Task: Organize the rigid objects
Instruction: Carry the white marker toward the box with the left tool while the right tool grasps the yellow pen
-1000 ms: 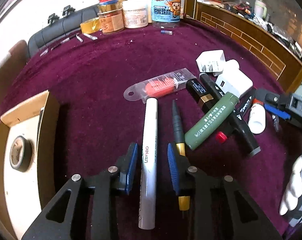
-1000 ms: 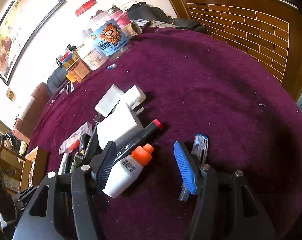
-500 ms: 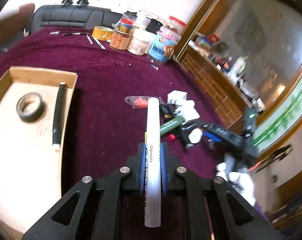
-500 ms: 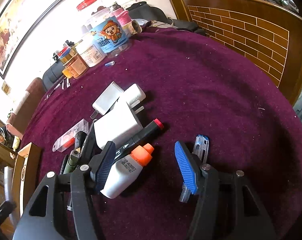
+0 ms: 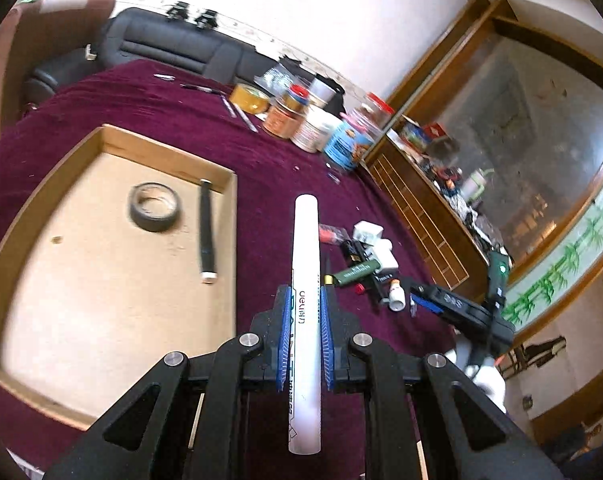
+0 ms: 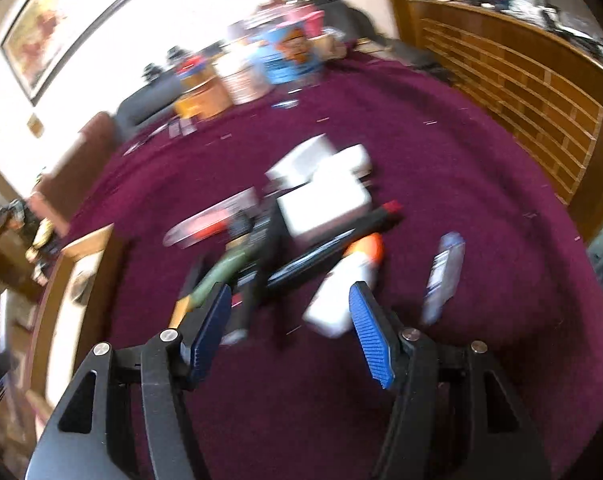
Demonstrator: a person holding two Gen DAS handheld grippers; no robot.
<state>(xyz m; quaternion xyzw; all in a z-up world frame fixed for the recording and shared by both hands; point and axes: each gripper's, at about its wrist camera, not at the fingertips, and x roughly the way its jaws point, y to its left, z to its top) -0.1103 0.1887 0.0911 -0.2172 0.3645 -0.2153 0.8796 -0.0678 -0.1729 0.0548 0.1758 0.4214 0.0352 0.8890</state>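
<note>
My left gripper (image 5: 304, 320) is clamping a white marker (image 5: 306, 320) lengthwise, holding it above the maroon desk (image 5: 261, 184) beside the cardboard tray (image 5: 229, 216). My right gripper (image 6: 289, 320) is hanging spread wide, grasping nothing, over the blurred pile of chargers (image 6: 321, 200) and pens.
</note>
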